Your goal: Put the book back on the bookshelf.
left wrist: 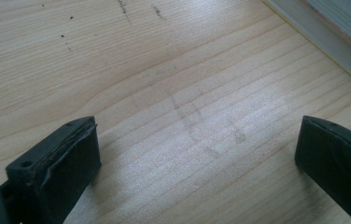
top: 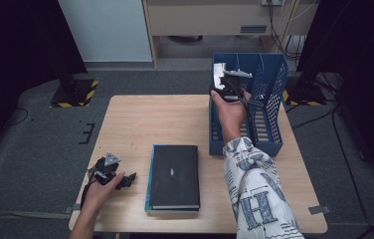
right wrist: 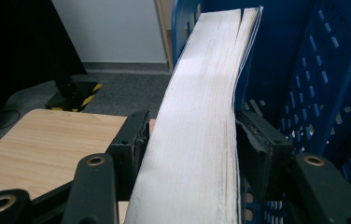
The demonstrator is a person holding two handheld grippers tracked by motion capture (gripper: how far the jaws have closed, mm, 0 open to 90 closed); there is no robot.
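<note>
The right claw (right wrist: pixel 190 154) is squeezed tight on a book (right wrist: pixel 201 116), with one jaw on each side of the white page edges. In the high view, this right claw (top: pixel 231 84) is up at the far end of the blue rack (top: pixel 269 99), which stands on the right part of the wooden surface (top: pixel 135 119). The book is standing on its edge inside the left slot of the rack, close to the blue wall. It looks like the step now is putting this book into the rack so it stands up. Next, the right claw should let the book settle on the rack floor, lean it on the wall so it does not flop, and then open up and pull away gently. The left claw (left wrist: pixel 197 154) is wide open and holds nothing; bare wood shows between its jaws. In the high view, the left claw (top: pixel 111 172) rests low on the surface, just beside a black book (top: pixel 174 175) that lies flat near the front edge. That black book may be the next one to pick up.
</note>
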